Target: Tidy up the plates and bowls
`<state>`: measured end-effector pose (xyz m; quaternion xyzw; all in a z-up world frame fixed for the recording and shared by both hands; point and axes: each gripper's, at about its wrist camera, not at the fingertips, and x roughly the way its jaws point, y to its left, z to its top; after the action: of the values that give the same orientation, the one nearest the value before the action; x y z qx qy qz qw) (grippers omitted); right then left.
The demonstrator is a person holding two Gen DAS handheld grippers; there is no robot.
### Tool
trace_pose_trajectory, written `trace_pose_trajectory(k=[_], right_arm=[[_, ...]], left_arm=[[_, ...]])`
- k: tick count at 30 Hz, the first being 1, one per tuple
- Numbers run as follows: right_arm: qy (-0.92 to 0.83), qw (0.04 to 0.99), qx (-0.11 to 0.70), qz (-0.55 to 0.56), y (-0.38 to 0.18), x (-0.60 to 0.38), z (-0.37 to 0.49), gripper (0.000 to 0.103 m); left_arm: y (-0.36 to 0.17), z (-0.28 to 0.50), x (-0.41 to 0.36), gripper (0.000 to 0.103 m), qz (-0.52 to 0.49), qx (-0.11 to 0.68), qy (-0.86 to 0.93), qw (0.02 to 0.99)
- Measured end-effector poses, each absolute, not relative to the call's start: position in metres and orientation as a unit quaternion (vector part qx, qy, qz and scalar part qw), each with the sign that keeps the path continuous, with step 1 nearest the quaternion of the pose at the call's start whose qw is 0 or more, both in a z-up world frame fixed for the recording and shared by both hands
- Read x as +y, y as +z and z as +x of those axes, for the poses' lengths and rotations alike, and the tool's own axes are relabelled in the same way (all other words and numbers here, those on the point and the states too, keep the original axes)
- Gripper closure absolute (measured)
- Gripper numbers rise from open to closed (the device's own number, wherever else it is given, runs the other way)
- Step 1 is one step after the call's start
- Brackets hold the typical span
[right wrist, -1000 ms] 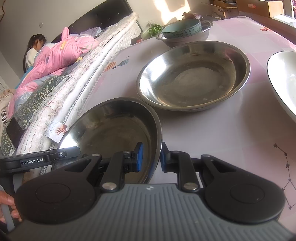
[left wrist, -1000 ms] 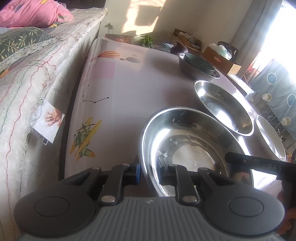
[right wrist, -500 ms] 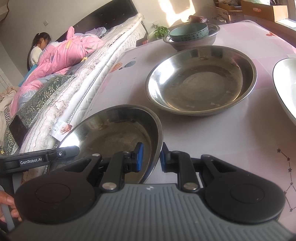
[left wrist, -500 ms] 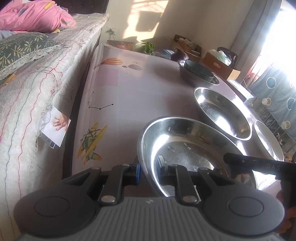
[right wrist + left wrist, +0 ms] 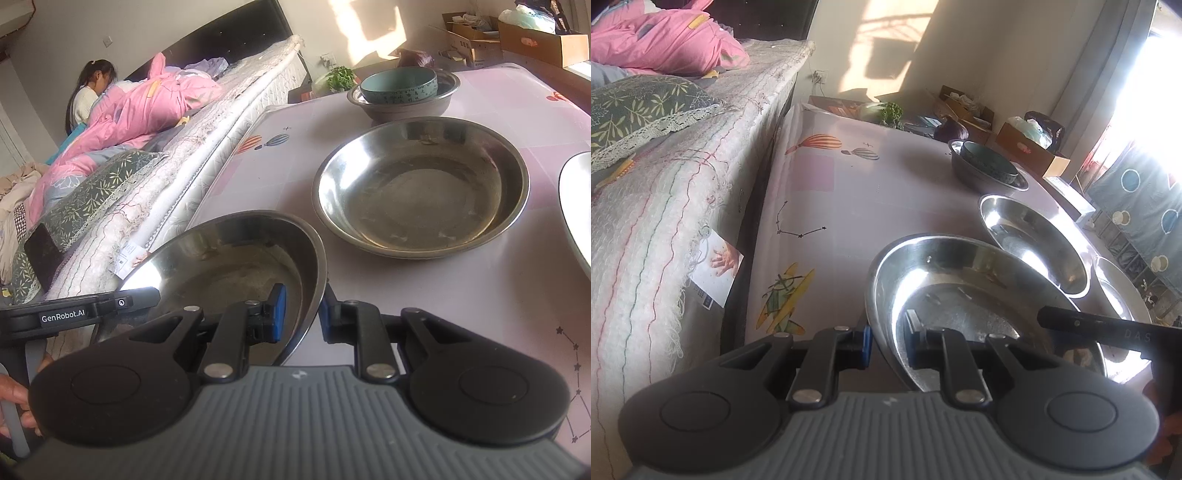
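Currently, left wrist: left gripper [image 5: 888,345] clamped on near rim of steel plate [image 5: 960,295]; second steel plate [image 5: 1034,236] lies ahead-right.

Right wrist: right gripper [image 5: 300,314] pinches opposite rim (apparently lifted off the table); second plate directly ahead, stacked bowls [image 5: 402,92] beyond.

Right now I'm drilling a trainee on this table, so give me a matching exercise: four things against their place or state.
Things:
1. near steel plate
2. teal bowl
3. second steel plate
4. pink quilt

Places or states:
A. on the bed
B. nested in a grey basin
C. lying free on the table
D. rim pinched by both tools

Pairs: 1-D, 2-B, 3-C, 4-A
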<state>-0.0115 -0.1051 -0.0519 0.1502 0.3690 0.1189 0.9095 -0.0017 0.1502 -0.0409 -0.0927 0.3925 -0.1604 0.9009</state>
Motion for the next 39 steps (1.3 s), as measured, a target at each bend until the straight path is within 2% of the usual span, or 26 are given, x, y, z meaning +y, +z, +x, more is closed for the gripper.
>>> trace_pose_trajectory(k=[12,21,31,39], right_arm=[[0.107,0.922,0.341,0.149,-0.031,-0.117,-0.012,0.085],[0.063,0.932,0.313,0.169,-0.020,-0.160,-0.015,0.085],[0.000,0.934,0.303,0.188,-0.022,-0.222,-0.014,0.085],[-0.022,0.929,0.317,0.192,-0.035,-0.248,0.005,0.084]], left_arm=[[-0.022,0.016,0.136,0.086,-0.089,0.371,-0.191,0.904],[-0.007,0.043,0.084,0.086,-0.056,0.356,-0.242,0.901],[-0.014,0.075,0.015,0.086,-0.039,0.362,-0.296,0.883],[-0.031,0.095,-0.008,0.086,-0.029,0.389,-0.302,0.870]])
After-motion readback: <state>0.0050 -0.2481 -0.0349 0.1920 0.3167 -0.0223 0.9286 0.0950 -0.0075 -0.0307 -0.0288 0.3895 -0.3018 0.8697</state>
